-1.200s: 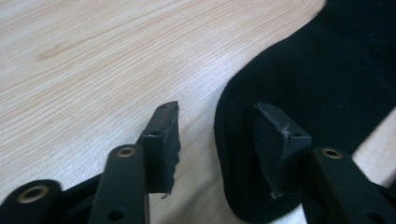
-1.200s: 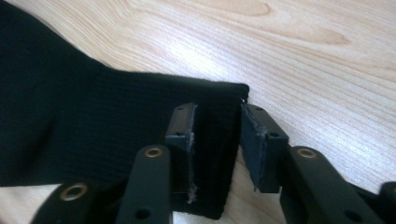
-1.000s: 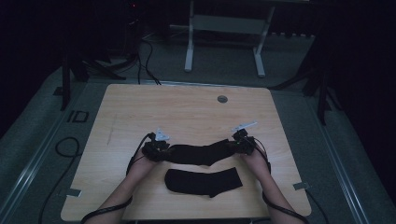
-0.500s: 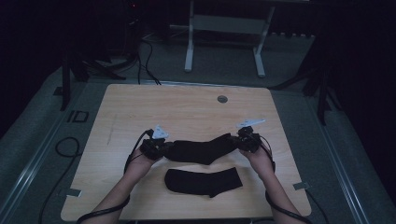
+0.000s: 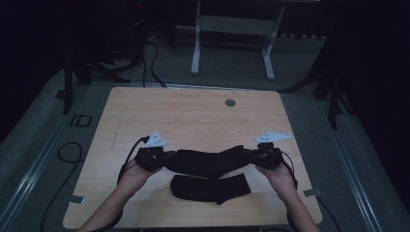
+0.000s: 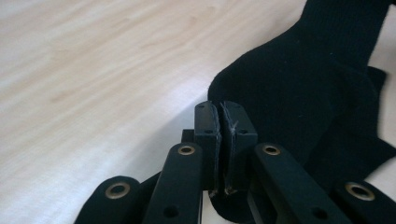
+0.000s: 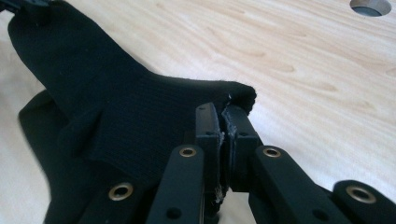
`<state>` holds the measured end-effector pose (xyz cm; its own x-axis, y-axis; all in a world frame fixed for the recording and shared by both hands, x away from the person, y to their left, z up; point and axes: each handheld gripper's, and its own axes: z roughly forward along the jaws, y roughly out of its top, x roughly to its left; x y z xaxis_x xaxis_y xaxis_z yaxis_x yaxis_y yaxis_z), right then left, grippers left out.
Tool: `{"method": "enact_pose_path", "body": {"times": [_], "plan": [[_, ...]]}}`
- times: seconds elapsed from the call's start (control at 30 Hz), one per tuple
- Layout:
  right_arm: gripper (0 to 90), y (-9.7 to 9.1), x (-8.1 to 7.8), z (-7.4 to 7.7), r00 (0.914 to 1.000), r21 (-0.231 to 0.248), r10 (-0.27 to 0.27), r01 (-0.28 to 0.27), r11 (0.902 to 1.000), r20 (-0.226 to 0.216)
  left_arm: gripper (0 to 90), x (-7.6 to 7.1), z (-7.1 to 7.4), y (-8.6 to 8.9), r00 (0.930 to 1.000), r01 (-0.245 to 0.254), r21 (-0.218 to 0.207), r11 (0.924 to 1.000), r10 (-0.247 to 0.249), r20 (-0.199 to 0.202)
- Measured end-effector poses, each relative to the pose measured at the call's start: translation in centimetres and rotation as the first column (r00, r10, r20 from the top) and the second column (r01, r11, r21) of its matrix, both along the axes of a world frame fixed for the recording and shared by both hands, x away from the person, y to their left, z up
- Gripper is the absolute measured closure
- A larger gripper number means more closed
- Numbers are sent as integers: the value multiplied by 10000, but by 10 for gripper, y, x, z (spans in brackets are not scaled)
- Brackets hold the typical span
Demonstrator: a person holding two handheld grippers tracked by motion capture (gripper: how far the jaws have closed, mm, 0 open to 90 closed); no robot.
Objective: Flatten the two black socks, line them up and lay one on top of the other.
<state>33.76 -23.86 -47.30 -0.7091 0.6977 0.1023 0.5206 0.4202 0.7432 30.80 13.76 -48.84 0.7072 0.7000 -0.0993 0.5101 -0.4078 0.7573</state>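
Both tongs clamped on one black sock [image 5: 208, 162]: left gripper [image 5: 162, 158] pinches one end, right gripper [image 5: 251, 157] the other, jaws closed flat on fabric in both gripper views. Versus a second ago the grippers sit further apart and the sock reads stretched between them, sagging mid-span, so likely straightening it before laying it down. Second sock [image 5: 212, 187] lies flat on the table [image 5: 193, 116] just nearside of the held one. Lighting is dim; can't tell toe from cuff, or whether the held sock clears the tabletop.
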Motion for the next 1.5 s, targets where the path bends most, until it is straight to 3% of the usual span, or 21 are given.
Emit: {"method": "enact_pose_path", "body": {"times": [0.2,0.3,0.43,0.6,0.77,1.0,1.13,1.27,1.43,1.5], "plan": [[856,-7,-35,-1,9998,-235,181,-180,9996,24,860,-20,1,-2,9983,455,-131,9989,-460,-368],[857,-12,-49,-4,9998,-120,171,-172,9998,-94,860,-29,0,-3,9959,630,-347,9974,-651,-626],[856,-16,-60,-18,9995,-279,63,-72,9996,-321,859,-34,-12,-10,9952,793,244,9966,-777,-601],[856,-18,-57,-40,9962,-462,-156,117,9989,-860,858,-28,-34,-17,9877,1027,355,9941,-977,-1223],[854,-18,-52,-60,9909,-610,-176,95,9981,-1338,857,-25,-48,-20,9875,950,776,9924,-842,-1331],[852,-16,-48,-71,9907,-1025,-337,202,9945,-1320,853,-22,-64,-21,9872,883,944,9916,-745,-1411],[852,-15,-48,-71,9909,-1107,-352,208,9936,-1297,843,-21,-65,-16,9883,738,678,9950,-639,-1387],[852,-14,-47,-71,9906,-1112,-286,137,9937,-1334,827,-21,-63,-13,9897,683,934,9933,-556,-1322],[836,-12,-47,-71,9905,-1164,-267,110,9931,-1346,739,-24,-61,-5,9909,491,654,9966,-404,-1287],[803,-13,-47,-70,9900,-1127,-230,72,9936,-1394,704,-27,-57,-1,9943,338,648,9973,-270,-1027]]}}
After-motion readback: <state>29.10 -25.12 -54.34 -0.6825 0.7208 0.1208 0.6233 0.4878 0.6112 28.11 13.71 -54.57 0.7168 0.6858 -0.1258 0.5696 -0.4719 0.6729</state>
